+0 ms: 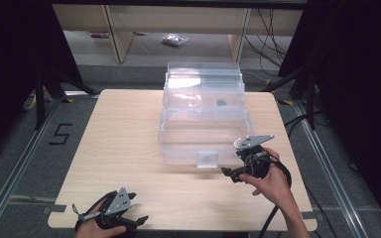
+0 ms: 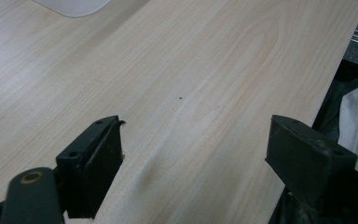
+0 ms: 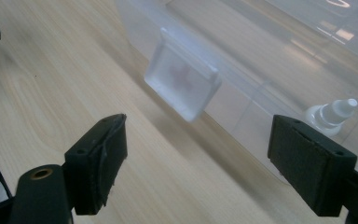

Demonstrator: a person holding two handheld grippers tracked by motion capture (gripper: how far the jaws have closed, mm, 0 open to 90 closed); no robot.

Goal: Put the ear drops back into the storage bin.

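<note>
The left claw (image 1: 140,219) sat at the near left corner of the bench (image 1: 124,144), held in the person's left hand (image 1: 95,230). In the left gripper view its jaws stood wide apart over bare wood, gripping nothing, with the bench's edge just beside one jaw.

The right claw (image 1: 226,172) was farther in, at the near right of the bench, held in the person's right hand (image 1: 270,183). Its jaws were also spread apart and empty. It pointed left toward the near wall of the clear plastic box (image 1: 203,116), close to it but not touching.

The box stood at the middle of the bench, reaching toward the far edge. A frosted latch (image 3: 182,86) hung on its near wall, just ahead of the right claw. Inside the box, through the wall, a small white dropper bottle (image 3: 332,113) lay on its side. A small dark item (image 1: 221,103) lay deeper in the box; its kind could not be told.
</note>
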